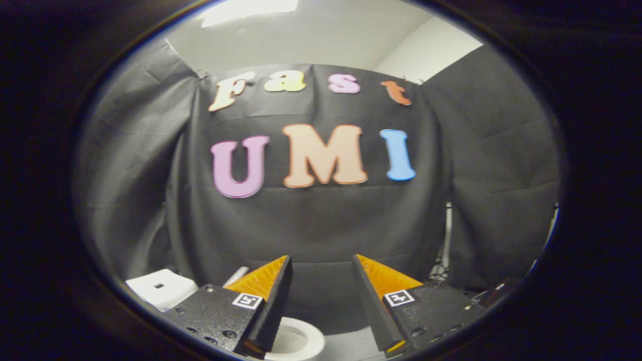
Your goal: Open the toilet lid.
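Below, the toilet (296, 341) sits under the spread, empty claw (321, 263).

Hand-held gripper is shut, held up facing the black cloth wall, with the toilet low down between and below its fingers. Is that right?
Not quite: the hand-held gripper is open, its fingers standing well apart with nothing between them. The gripper view shows this. The rest holds: it faces the black cloth wall, and the toilet sits low down between and below the fingers.
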